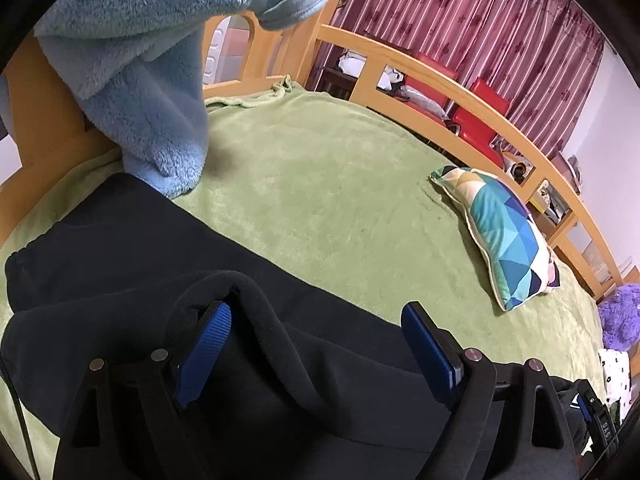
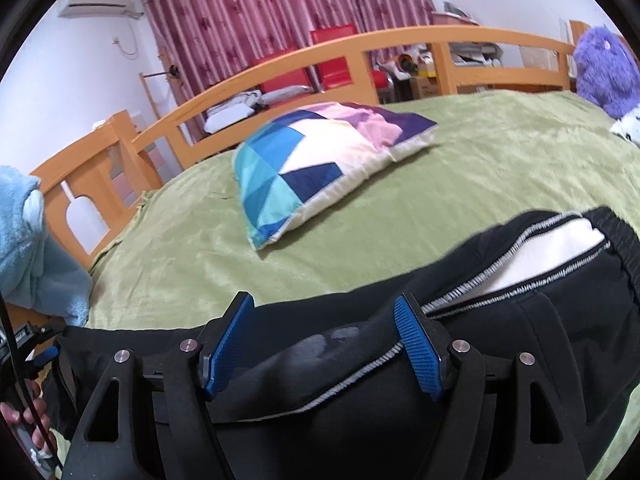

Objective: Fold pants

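Left gripper [image 1: 316,320]: jaws are held spread wide over the black pants [image 1: 120,248]. A raised fold of the dark cloth is draped against one blue pad [image 1: 208,344]; the other pad is seen clear of the fabric. Nothing is pinched.

Right gripper [image 2: 324,312]: jaws are held apart, with a ridge of the pants [image 2: 320,360] lying loose between the blue pads [image 2: 416,344]; no clamping is seen.

Pants: laid across the near edge of the bed, on the green blanket [image 1: 320,184]. The waistband end, with a white lining [image 2: 560,248] and grey stitched seams turned out, is shown at the right of the right wrist view.

A hand [image 2: 28,428] is partly seen at the lower left of the right wrist view.

Light blue fleece garment [image 1: 152,60]: hung over the wooden bed frame [image 1: 440,88] at the left, its lower end touching the blanket just beside the pants.

Patchwork cushion [image 2: 320,156]: placed mid-bed, well apart from the pants.

Purple plush toy [image 2: 604,68]: set at the far right corner of the bed.

Beyond the rail: red chairs [image 2: 332,52], striped maroon curtains [image 2: 288,4], and a wall air conditioner [image 2: 100,2] are recorded.
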Tool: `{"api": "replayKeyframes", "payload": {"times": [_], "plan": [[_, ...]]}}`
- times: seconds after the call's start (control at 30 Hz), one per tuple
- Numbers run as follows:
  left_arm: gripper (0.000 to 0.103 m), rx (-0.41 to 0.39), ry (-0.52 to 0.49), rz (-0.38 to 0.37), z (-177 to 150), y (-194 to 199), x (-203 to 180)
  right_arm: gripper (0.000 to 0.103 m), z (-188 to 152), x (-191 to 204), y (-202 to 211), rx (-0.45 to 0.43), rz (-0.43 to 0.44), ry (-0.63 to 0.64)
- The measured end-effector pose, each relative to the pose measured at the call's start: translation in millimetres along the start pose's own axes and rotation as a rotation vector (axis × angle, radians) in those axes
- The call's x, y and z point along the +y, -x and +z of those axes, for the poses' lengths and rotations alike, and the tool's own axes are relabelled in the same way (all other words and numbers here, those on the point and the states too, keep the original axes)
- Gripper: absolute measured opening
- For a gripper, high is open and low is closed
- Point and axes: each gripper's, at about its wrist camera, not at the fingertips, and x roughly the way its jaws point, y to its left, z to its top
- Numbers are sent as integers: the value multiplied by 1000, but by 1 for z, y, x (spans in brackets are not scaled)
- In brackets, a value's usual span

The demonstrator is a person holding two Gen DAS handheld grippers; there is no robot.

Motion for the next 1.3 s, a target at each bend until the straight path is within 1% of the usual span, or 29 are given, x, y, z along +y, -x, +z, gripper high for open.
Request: {"api": "replayKeyframes", "payload": {"times": [0.17, 0.27, 0.4, 0.47, 0.6, 0.67, 0.8, 0.9, 1.0, 1.07, 1.13, 1.2, 1.3], "plan": [[86, -46, -21, 2, 0, 9, -5, 72, 1, 20, 9, -9, 24, 59], [86, -58, -42, -14, 1, 14, -9, 72, -2, 30, 10, -6, 39, 80], [86, -63, -43, -46, 0, 17, -11, 72, -6, 38, 11, -16, 10, 103], [85, -69, -41, -46, 0, 18, -11, 72, -8, 40, 9, -16, -3, 114], [85, -85, -70, -28, -1, 19, -15, 72, -12, 41, 8, -25, -20, 123], [85, -85, -77, -41, -2, 20, -17, 72, -12, 40, 6, -24, -25, 128], [85, -90, -111, -21, -3, 21, -21, 72, -14, 34, -2, -13, -64, 98], [85, -93, -141, -3, -4, 20, -25, 72, -14, 27, -9, 33, -35, 50], [85, -82, -162, -1, -3, 20, -27, 72, -14, 25, -13, 62, -36, 38], [85, -79, -179, 10, -3, 20, -28, 72, -14, 26, -12, 69, -34, 39], [85, -93, -191, 31, -3, 24, -29, 72, -14, 28, -7, 64, -34, 34], [85, -101, -191, 23, -2, 28, -30, 72, -13, 32, -1, 58, -33, 41], [85, -104, -197, -14, -1, 36, -32, 72, -15, 38, 18, 38, -57, 59]]}}
